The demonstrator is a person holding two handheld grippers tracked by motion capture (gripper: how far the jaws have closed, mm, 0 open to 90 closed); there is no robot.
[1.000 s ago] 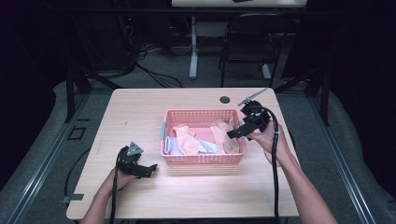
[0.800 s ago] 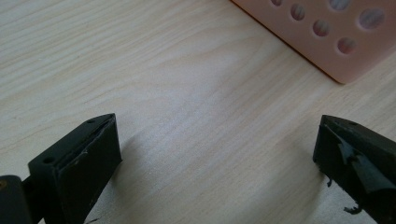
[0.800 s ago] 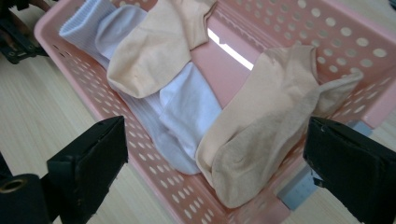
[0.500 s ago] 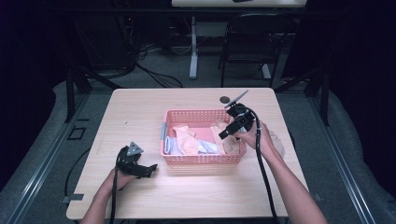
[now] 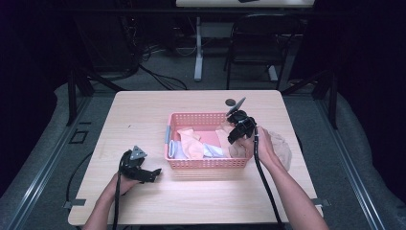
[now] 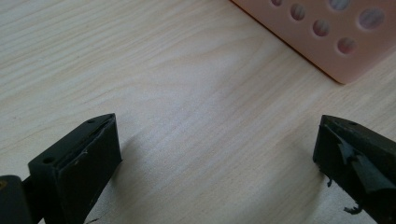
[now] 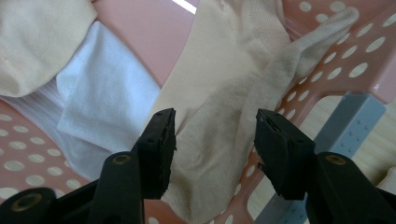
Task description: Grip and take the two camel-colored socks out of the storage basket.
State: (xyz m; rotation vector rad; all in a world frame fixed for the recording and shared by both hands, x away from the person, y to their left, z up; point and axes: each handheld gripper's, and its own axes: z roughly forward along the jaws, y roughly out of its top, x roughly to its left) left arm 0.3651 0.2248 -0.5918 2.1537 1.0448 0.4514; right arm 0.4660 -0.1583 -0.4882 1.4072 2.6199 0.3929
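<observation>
While a person works at a light wooden tabletop (image 5: 143, 129), a pink perforated basket (image 5: 198, 164) sits near its middle and serves as the landmark. Inside the basket lies a loose pile of garments: a beige sock (image 7: 233, 98) draped against the basket's right wall, a white cloth (image 7: 107, 102) beside it toward the basket's centre, and a cream cloth (image 7: 37, 37) farther left. The right tongs (image 5: 234, 136) reach down into the basket's right end; their jaws have just been closing and now stand partly open, straddling the beige sock, with the pads not yet pressing on the fabric. The left tongs (image 5: 151, 176) rest on the tabletop just left of the basket's near left corner, jaws spread wide with nothing between them. Just outside the basket's right wall, a tan cloth (image 5: 280, 146) lies on the tabletop, partly behind the person's right hand. The work appears to be at an early stage: a grasp on the sock is being set up, the sock has not been lifted, and the other garments in the basket await handling.
</observation>
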